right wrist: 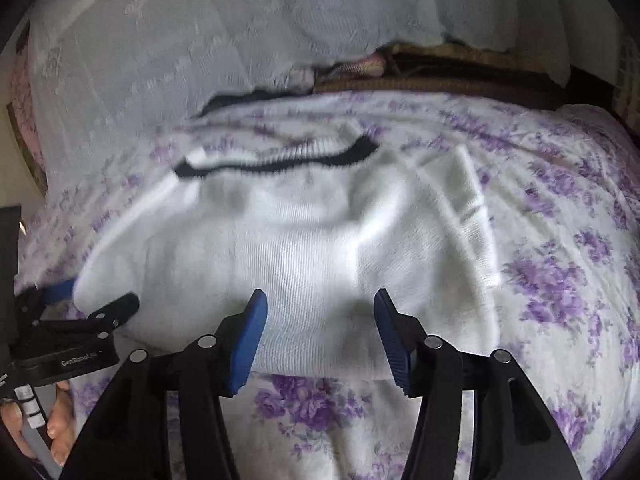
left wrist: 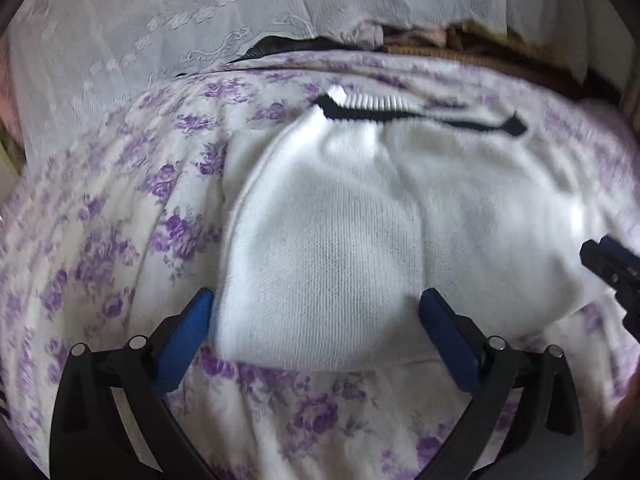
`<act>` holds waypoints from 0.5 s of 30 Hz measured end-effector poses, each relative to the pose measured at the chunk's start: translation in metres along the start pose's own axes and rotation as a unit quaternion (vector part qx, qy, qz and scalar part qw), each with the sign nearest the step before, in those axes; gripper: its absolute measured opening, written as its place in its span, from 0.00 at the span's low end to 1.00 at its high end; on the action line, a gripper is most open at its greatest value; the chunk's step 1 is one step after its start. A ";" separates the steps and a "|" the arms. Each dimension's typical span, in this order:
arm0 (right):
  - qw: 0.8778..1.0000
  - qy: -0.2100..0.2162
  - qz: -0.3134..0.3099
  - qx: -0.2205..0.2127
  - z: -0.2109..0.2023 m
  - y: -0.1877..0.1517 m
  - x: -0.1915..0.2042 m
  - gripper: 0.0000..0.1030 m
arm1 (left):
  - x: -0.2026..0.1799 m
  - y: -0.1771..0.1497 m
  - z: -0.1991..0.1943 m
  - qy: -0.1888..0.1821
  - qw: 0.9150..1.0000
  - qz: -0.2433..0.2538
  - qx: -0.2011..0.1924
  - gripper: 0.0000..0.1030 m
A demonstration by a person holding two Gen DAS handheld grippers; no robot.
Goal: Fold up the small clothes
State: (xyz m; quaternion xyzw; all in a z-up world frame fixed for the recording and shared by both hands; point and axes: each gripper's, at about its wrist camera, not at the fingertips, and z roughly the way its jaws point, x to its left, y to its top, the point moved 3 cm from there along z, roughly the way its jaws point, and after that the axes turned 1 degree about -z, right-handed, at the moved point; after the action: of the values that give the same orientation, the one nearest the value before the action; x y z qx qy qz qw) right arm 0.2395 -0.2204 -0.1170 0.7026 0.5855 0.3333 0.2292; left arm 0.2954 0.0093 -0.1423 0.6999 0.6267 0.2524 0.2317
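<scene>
A small white knitted garment [left wrist: 340,220] [right wrist: 300,240] lies folded on a bedspread, its black-trimmed ribbed neckline [left wrist: 400,114] [right wrist: 280,160] at the far end. My left gripper [left wrist: 318,294] stands wide open over the garment's near left part, the blue pads [left wrist: 188,332] apart on either side of the knit and gripping nothing. My right gripper [right wrist: 320,296] is open too, hovering at the garment's near hem with nothing between its pads. Each gripper shows in the other's view: the right gripper [left wrist: 612,264] at the right edge, the left gripper [right wrist: 92,312] at the left edge, held by a hand [right wrist: 60,424].
The bedspread [left wrist: 100,240] [right wrist: 560,280] is white with purple flowers and wrinkled. A white lace cloth [left wrist: 160,20] [right wrist: 200,20] hangs behind it. Brown and pink clutter [left wrist: 460,48] [right wrist: 420,68] sits in the gap at the back.
</scene>
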 end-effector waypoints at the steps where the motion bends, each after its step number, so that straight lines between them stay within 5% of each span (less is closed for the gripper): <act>1: 1.000 0.002 0.007 -0.007 -0.004 0.002 -0.003 0.54 | 0.001 0.001 -0.005 -0.006 1.000 -0.007 -0.007 0.96; 4: 1.000 -0.016 0.013 0.015 0.009 0.001 -0.011 0.56 | -0.003 0.007 -0.008 -0.004 1.000 0.001 -0.022 0.96; 6: 0.999 -0.014 0.017 0.046 0.025 -0.005 -0.015 0.58 | -0.008 0.005 0.010 0.017 1.000 0.017 0.005 0.96; 8: 0.999 -0.005 0.029 0.028 0.014 -0.001 -0.017 0.58 | -0.008 0.001 0.027 0.013 0.999 0.017 0.033 0.96; 11: 0.999 0.000 0.040 -0.016 -0.004 0.007 -0.019 0.58 | 0.001 0.009 0.008 -0.012 1.000 -0.016 0.010 0.96; 15: 0.999 -0.016 0.042 0.017 0.018 0.008 -0.024 0.58 | -0.013 0.028 0.004 -0.006 1.000 -0.008 -0.006 0.96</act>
State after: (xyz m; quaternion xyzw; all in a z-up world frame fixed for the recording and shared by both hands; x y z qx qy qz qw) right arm 0.2555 -0.2442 -0.1284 0.7356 0.5576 0.3207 0.2124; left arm 0.3178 -0.0067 -0.1279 0.6947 0.6297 0.2497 0.2417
